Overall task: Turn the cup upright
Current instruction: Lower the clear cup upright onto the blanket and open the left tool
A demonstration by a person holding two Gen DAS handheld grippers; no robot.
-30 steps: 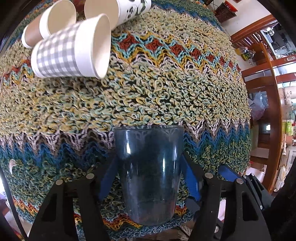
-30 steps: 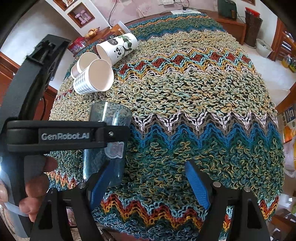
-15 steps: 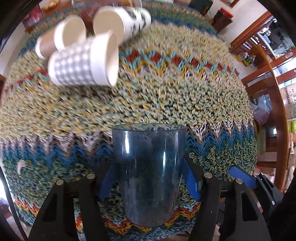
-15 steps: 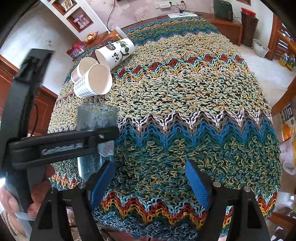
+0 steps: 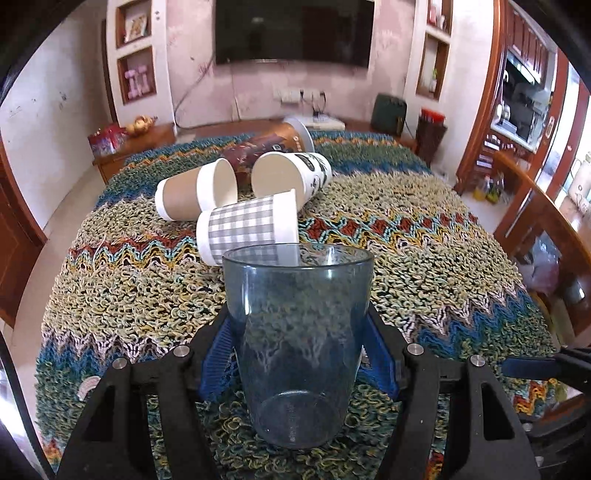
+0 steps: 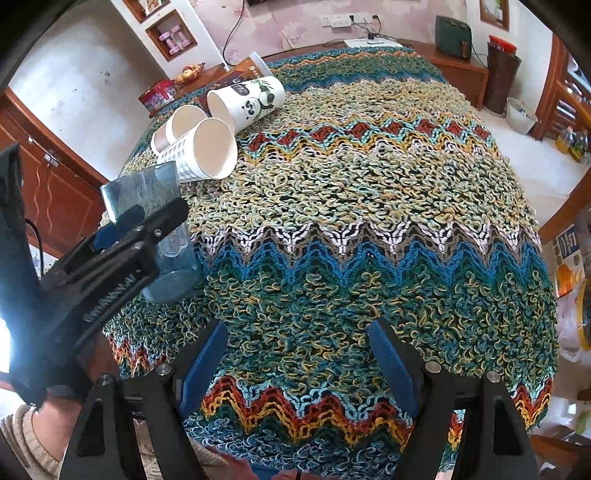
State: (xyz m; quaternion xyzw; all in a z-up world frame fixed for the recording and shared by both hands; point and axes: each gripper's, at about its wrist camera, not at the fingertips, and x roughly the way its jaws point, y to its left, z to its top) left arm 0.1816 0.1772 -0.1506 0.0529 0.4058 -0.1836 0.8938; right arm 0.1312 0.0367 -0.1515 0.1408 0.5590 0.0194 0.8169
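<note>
Now the left wrist view has tipped from looking down on the tabletop (image 5: pixel 424 280) to looking level across it; the room's back wall and a dark screen (image 5: pixel 293 31) have come into sight since 1 s ago. Left hand-held gripper (image 5: pixel 297 350) still clamped on the blue translucent cup (image 5: pixel 295 332), blue pads against both sides, mouth up, base at the knitted zigzag cloth (image 6: pixel 369 229). Whether the base touches: cannot tell. Right hand-held gripper (image 6: pixel 299 354) gaping wide, holding nothing, low over the near edge.

Just behind the cup, 4 paper cups on their sides: checked cup (image 5: pixel 247 229), brown-sleeved cup (image 5: pixel 192 195), panda cup (image 6: pixel 251 99), dark printed cup (image 5: pixel 269 144). Checked cup partly hidden by the blue rim.
</note>
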